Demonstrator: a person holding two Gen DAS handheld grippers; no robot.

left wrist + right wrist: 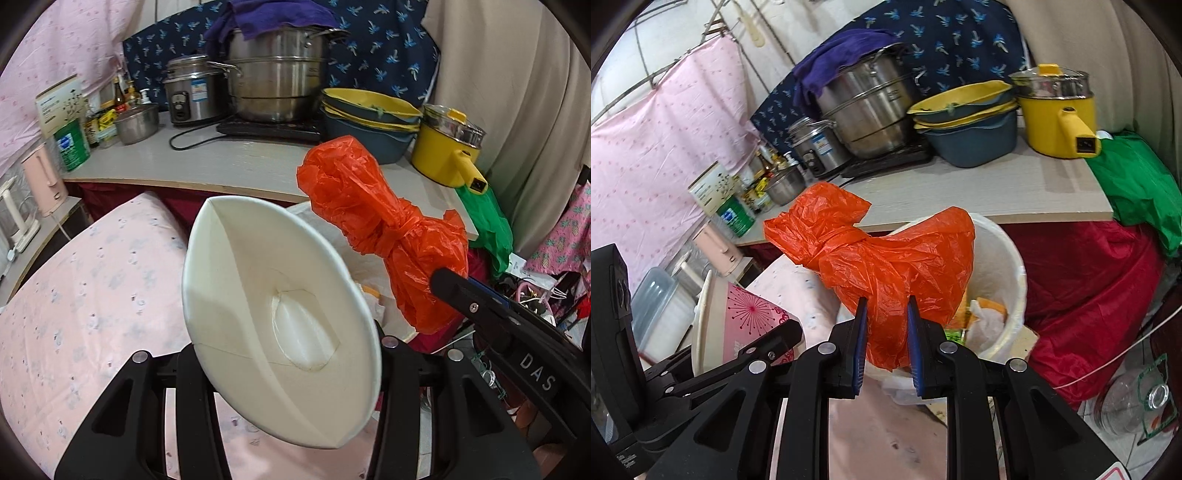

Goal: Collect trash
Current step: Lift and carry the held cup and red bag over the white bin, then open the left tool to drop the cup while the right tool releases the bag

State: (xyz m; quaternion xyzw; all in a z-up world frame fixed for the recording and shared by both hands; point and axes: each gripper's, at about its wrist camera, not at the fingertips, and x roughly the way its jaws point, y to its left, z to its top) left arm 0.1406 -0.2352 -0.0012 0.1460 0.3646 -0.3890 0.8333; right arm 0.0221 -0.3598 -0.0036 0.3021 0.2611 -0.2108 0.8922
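Clamped in the left gripper (pixel 280 350) is a squashed white paper cup (pixel 273 317), its open mouth facing the camera, above a pink bedsheet (pixel 92 277). To its right, the right gripper (pixel 886 310) pinches a knotted orange plastic bag (pixel 886 258) between blue pads, held over the white trash bin (pixel 1008 258) near the counter (pixel 979 192) edge.

Left gripper (pixel 284 354) angled downward, black fingers squeezed against a flattened paper cup (pixel 273 314), right gripper (pixel 885 314) just beside it, also tilted down, blue pads (pixel 860 325) pinched on a knotted orange plastic bag (pixel 886 258)
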